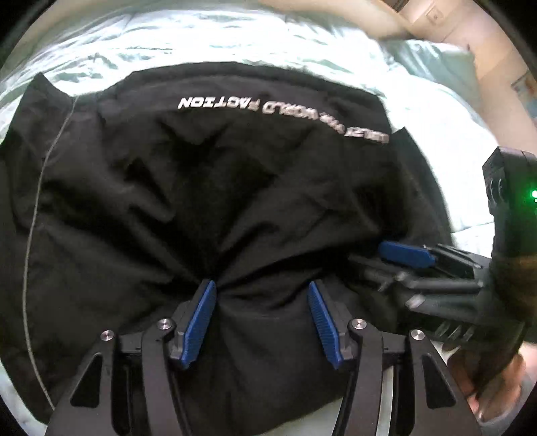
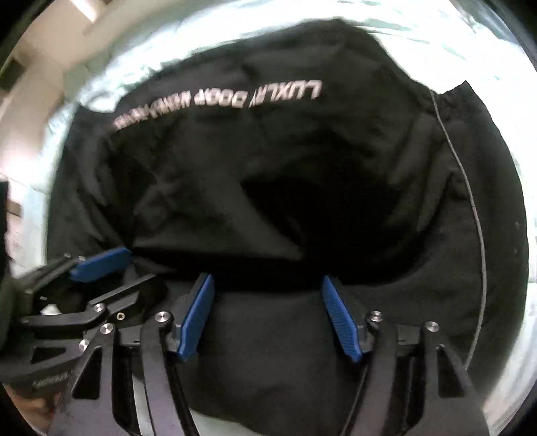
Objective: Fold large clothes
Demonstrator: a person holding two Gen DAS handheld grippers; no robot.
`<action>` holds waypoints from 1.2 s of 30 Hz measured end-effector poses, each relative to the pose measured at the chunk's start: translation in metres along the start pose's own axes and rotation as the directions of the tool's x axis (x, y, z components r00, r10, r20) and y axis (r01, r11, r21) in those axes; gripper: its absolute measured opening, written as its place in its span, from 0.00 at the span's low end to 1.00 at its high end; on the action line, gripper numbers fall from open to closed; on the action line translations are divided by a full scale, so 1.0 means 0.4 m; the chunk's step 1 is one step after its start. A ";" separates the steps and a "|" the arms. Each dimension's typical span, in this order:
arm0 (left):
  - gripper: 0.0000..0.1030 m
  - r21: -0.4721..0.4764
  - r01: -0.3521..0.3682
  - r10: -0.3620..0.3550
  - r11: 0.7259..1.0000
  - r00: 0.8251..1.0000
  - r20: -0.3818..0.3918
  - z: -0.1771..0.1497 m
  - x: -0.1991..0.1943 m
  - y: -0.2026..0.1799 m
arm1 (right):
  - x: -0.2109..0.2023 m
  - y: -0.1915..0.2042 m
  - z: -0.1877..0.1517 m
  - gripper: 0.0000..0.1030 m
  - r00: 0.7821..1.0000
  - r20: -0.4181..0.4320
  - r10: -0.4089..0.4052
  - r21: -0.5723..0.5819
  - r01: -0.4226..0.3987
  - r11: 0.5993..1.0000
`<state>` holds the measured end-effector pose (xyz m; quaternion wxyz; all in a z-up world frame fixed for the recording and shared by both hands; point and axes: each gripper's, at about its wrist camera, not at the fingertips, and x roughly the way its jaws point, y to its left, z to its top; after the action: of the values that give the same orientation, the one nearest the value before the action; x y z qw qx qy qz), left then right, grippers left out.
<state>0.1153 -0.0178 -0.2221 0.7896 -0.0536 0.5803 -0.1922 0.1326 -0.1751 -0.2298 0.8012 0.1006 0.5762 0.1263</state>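
Note:
A large black garment (image 1: 208, 187) with a line of white lettering lies partly folded on a bed and fills both views (image 2: 285, 174). A thin grey drawstring (image 1: 33, 234) runs down its edge, also in the right wrist view (image 2: 476, 214). My left gripper (image 1: 261, 291) is open, its blue pads (image 1: 198, 322) resting on the near fold with cloth bunched between them. My right gripper (image 2: 266, 285) is open over the near fold, pads (image 2: 340, 317) spread. Each gripper shows in the other's view: the right one (image 1: 406, 255), the left one (image 2: 100, 260).
The pale mint bedsheet (image 1: 188, 37) surrounds the garment and also shows in the right wrist view (image 2: 110, 67). A beige wall (image 1: 446, 20) stands beyond the bed. A hand (image 1: 496, 385) holds the right gripper's handle at the lower right.

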 end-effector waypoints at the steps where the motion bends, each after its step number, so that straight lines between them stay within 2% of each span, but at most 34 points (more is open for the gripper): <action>1: 0.57 -0.006 0.028 -0.028 1.000 1.000 0.009 0.006 -0.024 0.005 | -0.038 0.001 0.014 0.69 0.999 0.047 0.024 -0.011 -0.023 1.000; 3: 0.57 -0.018 0.054 -0.053 0.998 0.997 0.057 0.030 -0.066 0.017 | -0.079 0.007 0.052 0.69 0.994 0.111 0.007 -0.039 -0.003 0.999; 6: 0.57 -0.078 0.067 -0.057 0.995 0.991 0.117 0.084 -0.087 0.056 | -0.075 0.020 0.118 0.69 0.990 0.135 -0.045 -0.051 0.052 0.997; 8: 0.57 -0.124 0.035 -0.024 0.992 0.996 0.090 0.127 -0.046 0.097 | -0.021 0.015 0.175 0.69 0.988 0.117 -0.099 -0.055 0.106 0.993; 10: 0.57 -0.188 0.061 -0.056 0.980 0.998 0.030 0.153 0.030 0.145 | 0.058 -0.007 0.203 0.69 0.992 0.017 -0.127 -0.045 0.128 0.991; 12: 0.57 -0.249 0.064 -0.062 0.966 0.998 0.019 0.166 0.083 0.182 | 0.116 -0.035 0.215 0.69 0.988 -0.039 -0.152 -0.032 0.151 0.988; 15: 0.57 -0.255 0.021 -0.017 0.967 1.000 0.018 0.172 0.091 0.175 | 0.129 -0.018 0.213 0.69 0.979 -0.028 -0.201 -0.057 0.200 0.978; 17: 0.57 -0.208 -0.016 0.020 0.978 1.000 0.019 0.169 0.081 0.140 | 0.104 -0.026 0.207 0.70 0.987 -0.011 -0.163 -0.034 0.162 0.986; 19: 0.57 -0.154 -0.010 0.015 0.988 0.999 0.034 0.148 0.034 0.112 | 0.049 -0.039 0.180 0.70 0.995 0.025 -0.101 -0.016 0.102 0.995; 21: 0.57 -0.128 0.038 -0.032 0.991 0.998 0.045 0.107 -0.021 0.104 | -0.026 -0.034 0.136 0.69 0.996 0.071 -0.048 -0.038 0.051 0.998; 24: 0.57 -0.109 0.101 -0.094 0.989 0.993 0.074 0.017 -0.107 0.105 | -0.100 -0.008 0.052 0.70 0.995 0.099 -0.033 -0.071 0.040 0.997; 25: 0.57 -0.109 0.099 -0.092 0.989 0.993 0.074 -0.015 -0.122 0.108 | -0.109 -0.002 0.014 0.70 0.995 0.092 -0.025 -0.077 0.032 0.996; 27: 0.57 -0.126 0.044 -0.038 0.991 0.998 0.050 -0.069 -0.123 0.122 | -0.081 0.015 -0.037 0.69 0.998 0.047 -0.040 -0.086 0.044 0.995; 29: 0.57 -0.191 0.002 0.000 0.982 1.000 0.011 -0.104 -0.085 0.156 | -0.029 0.011 -0.076 0.69 0.996 0.004 -0.092 -0.078 0.092 0.993; 31: 0.57 -0.293 0.047 -0.041 0.955 0.999 0.026 -0.129 -0.057 0.192 | -0.001 -0.007 -0.078 0.70 0.997 -0.015 -0.070 -0.029 0.070 0.997; 33: 0.57 -0.323 0.068 -0.058 0.944 0.997 0.041 -0.126 -0.058 0.208 | -0.011 -0.016 -0.063 0.70 0.999 -0.018 -0.046 0.005 0.046 0.999; 34: 0.57 -0.327 0.075 -0.063 0.942 0.997 0.049 -0.128 -0.074 0.207 | -0.028 -0.018 -0.057 0.70 0.999 -0.016 -0.037 0.014 0.037 0.999; 36: 0.57 -0.285 0.074 -0.058 0.956 0.996 0.065 -0.134 -0.112 0.193 | -0.076 -0.021 -0.063 0.71 0.999 0.011 -0.034 0.009 0.034 0.999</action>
<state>0.0723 0.0772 -0.2230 0.7825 -0.1922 0.5777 -0.1306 0.1003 -0.1924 -0.2131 0.8059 0.0952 0.5739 0.1097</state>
